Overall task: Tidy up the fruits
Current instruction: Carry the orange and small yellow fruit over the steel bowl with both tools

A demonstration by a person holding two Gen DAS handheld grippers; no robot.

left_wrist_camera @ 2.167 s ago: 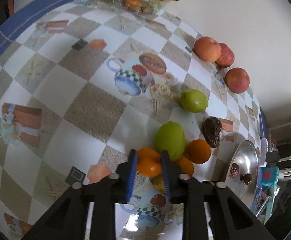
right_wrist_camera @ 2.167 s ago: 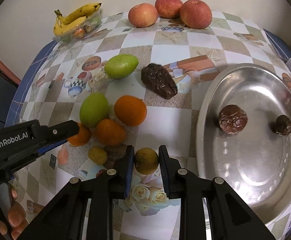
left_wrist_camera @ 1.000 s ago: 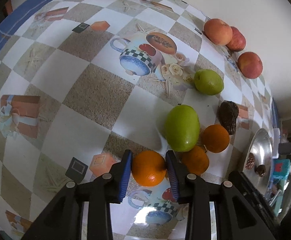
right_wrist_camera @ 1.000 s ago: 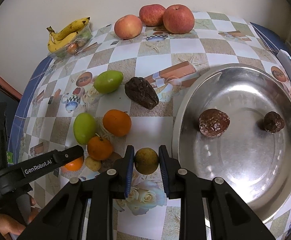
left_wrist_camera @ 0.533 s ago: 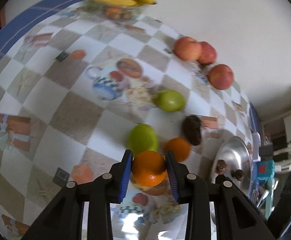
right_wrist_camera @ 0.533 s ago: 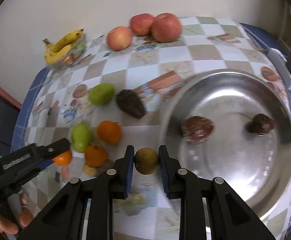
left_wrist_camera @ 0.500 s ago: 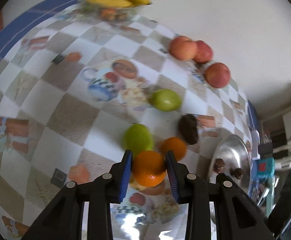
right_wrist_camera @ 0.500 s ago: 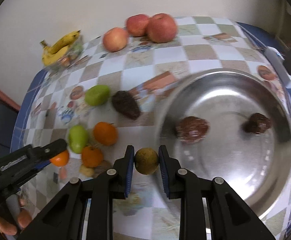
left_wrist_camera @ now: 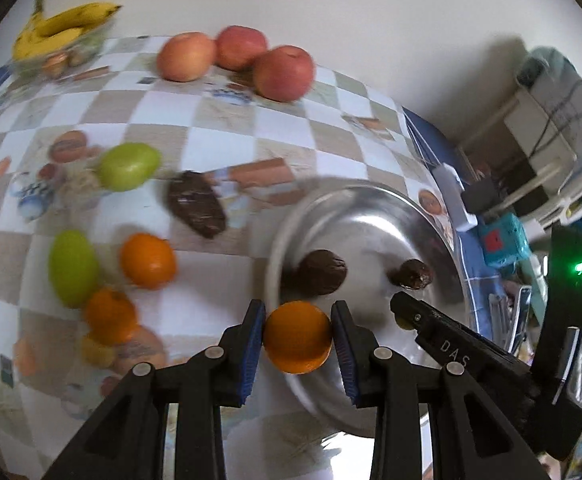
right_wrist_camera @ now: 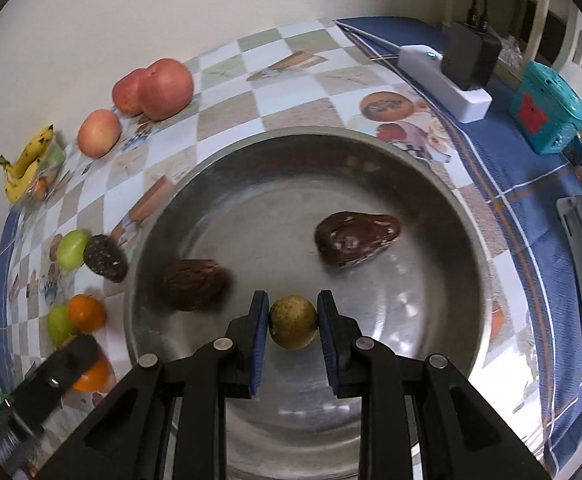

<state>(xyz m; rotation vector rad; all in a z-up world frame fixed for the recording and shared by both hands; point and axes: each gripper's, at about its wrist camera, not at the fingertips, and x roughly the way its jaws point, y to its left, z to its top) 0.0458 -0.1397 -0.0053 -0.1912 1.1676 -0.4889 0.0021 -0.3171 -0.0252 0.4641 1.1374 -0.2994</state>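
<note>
My left gripper [left_wrist_camera: 297, 338] is shut on an orange [left_wrist_camera: 297, 337] and holds it above the near rim of the steel bowl [left_wrist_camera: 375, 208]. My right gripper [right_wrist_camera: 293, 322] is shut on a small yellow-green fruit [right_wrist_camera: 293, 321] and holds it over the inside of the steel bowl [right_wrist_camera: 431, 184]. Two dark brown fruits [right_wrist_camera: 195, 283] [right_wrist_camera: 357, 238] lie in the bowl. On the table to the left lie two more oranges [left_wrist_camera: 147, 260], two green fruits [left_wrist_camera: 73, 266] and a dark brown fruit [left_wrist_camera: 197, 204].
Three apples [left_wrist_camera: 283, 72] and a banana bunch [left_wrist_camera: 59, 26] on a clear box sit along the back wall. A white power strip [right_wrist_camera: 443, 80] with a black adapter and a teal box [right_wrist_camera: 547, 120] lie right of the bowl. The right gripper's body [left_wrist_camera: 487, 364] reaches into the left wrist view.
Both grippers have lifted their fruit and swung right to the steel bowl. The right gripper's fruit is now over the bowl's inside, the left's orange at its near rim.
</note>
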